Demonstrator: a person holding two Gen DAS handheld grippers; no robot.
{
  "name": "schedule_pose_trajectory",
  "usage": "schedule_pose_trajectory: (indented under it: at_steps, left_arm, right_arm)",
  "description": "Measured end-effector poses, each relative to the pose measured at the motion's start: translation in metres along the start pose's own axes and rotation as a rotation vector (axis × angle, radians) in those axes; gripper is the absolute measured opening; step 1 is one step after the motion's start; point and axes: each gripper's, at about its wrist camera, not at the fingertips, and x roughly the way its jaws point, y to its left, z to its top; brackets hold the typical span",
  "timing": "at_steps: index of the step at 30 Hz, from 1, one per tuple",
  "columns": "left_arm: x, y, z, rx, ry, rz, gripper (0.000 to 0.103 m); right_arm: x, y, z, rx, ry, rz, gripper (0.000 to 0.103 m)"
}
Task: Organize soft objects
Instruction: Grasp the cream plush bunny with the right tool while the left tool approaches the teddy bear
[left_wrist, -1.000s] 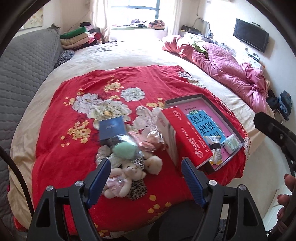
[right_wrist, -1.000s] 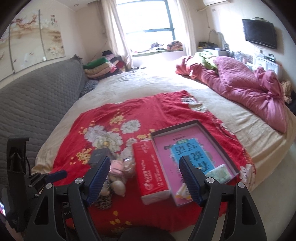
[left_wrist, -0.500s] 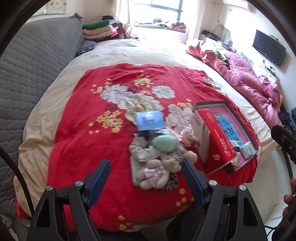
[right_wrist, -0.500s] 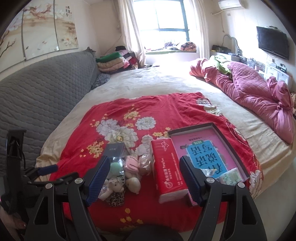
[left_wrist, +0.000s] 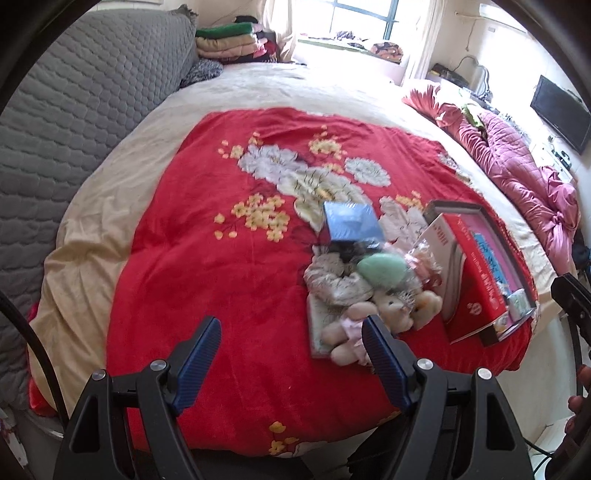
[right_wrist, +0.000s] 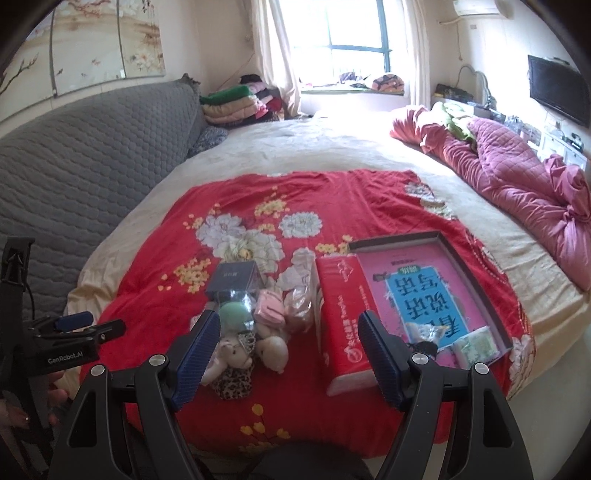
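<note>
2 grippers hover above a red floral blanket (left_wrist: 207, 258) spread on a bed, both with jaws standing wide and nothing between them. The left gripper (left_wrist: 291, 354) hangs over bare blanket at the near edge, its right finger just in front of a heap of soft things. In that heap lie a pale teddy bear (left_wrist: 388, 312) in a pink dress, a mint-green egg-shaped sponge (left_wrist: 380, 269), a beige scrunchie (left_wrist: 332, 280) and a leopard-print piece (right_wrist: 232, 382), all crowded together and touching. A blue box (left_wrist: 351, 221) sits at the far side of the heap. Just right of the heap stands a red tissue pack (right_wrist: 345, 317), leaning against a shallow dark-rimmed tray (right_wrist: 476, 280) that holds a pink and blue booklet (right_wrist: 417, 295) and a small green-white packet (right_wrist: 476, 347) in its near corner. The right gripper (right_wrist: 288, 354) is released too, its fingers framing the near part of the heap and the tissue pack from above, apart from both. A crumpled pink quilt (right_wrist: 517, 184) lies far right, well apart from the blanket's objects.
</note>
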Motion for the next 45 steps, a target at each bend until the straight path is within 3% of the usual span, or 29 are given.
schedule_pose_trajectory:
  at_steps: [9, 18, 24, 38, 45]
  left_arm:
    - [0.027, 0.002, -0.01, 0.007, 0.051, -0.017, 0.078]
    - [0.049, -0.044, -0.019, 0.169, 0.055, -0.104, 0.078]
    - [0.072, -0.057, -0.02, 0.209, 0.089, -0.121, 0.078]
    - [0.117, -0.061, -0.016, 0.237, 0.159, -0.157, 0.078]
    - [0.131, -0.048, -0.018, 0.202, 0.181, -0.184, 0.078]
  right_arm:
    - [0.034, 0.01, -0.015, -0.044, 0.068, -0.009, 0.078]
    - [0.076, 0.014, -0.04, -0.115, 0.164, -0.048, 0.078]
    - [0.095, 0.016, -0.05, -0.148, 0.207, -0.05, 0.078]
    - [0.131, 0.026, -0.058, -0.219, 0.262, -0.092, 0.078]
    - [0.154, 0.032, -0.058, -0.29, 0.285, -0.111, 0.078]
